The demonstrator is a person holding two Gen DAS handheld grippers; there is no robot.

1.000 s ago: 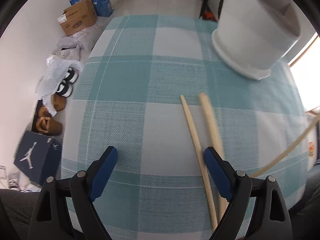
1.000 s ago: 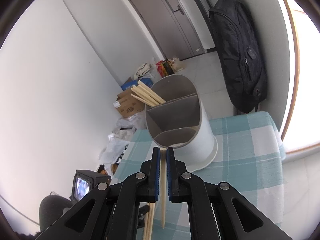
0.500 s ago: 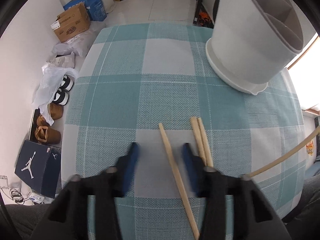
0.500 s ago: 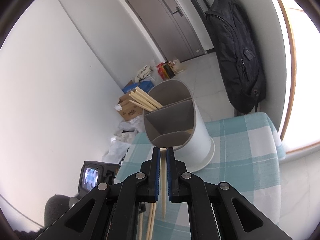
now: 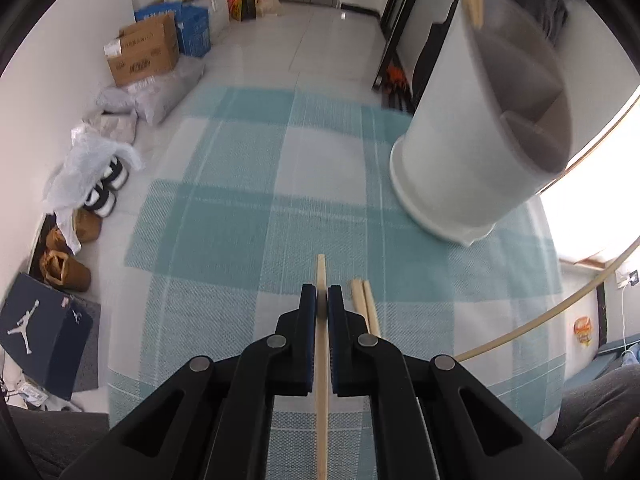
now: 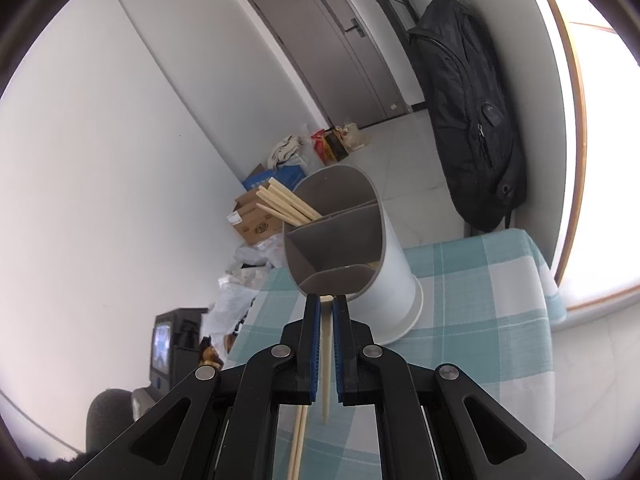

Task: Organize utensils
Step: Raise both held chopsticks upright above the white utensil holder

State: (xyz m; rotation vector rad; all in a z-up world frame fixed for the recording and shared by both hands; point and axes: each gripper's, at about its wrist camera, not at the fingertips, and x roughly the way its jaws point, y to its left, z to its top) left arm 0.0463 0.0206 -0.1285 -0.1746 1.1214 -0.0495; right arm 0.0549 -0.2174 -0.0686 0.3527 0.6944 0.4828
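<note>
A white utensil holder (image 5: 476, 132) with grey divided compartments stands on the teal checked tablecloth (image 5: 240, 208). My left gripper (image 5: 321, 304) is shut on a wooden chopstick (image 5: 322, 380) low over the cloth. Two more chopsticks (image 5: 366, 308) lie just to its right. My right gripper (image 6: 326, 308) is shut on another chopstick (image 6: 326, 368) and holds it in the air in front of the holder (image 6: 360, 264), near its rim. Several chopsticks (image 6: 284, 204) stand in the holder's far compartment. The held chopstick shows as a long pale arc in the left wrist view (image 5: 560, 312).
The table's left edge drops to a floor with a cardboard box (image 5: 142, 54), bags, shoes (image 5: 106, 188) and a blue shoebox (image 5: 40, 332). A black backpack (image 6: 468, 120) hangs by the window at the right. A grey door (image 6: 336, 52) is behind.
My left gripper has closed from wide open onto a chopstick on the cloth. My right gripper has carried its chopstick a little closer to the holder.
</note>
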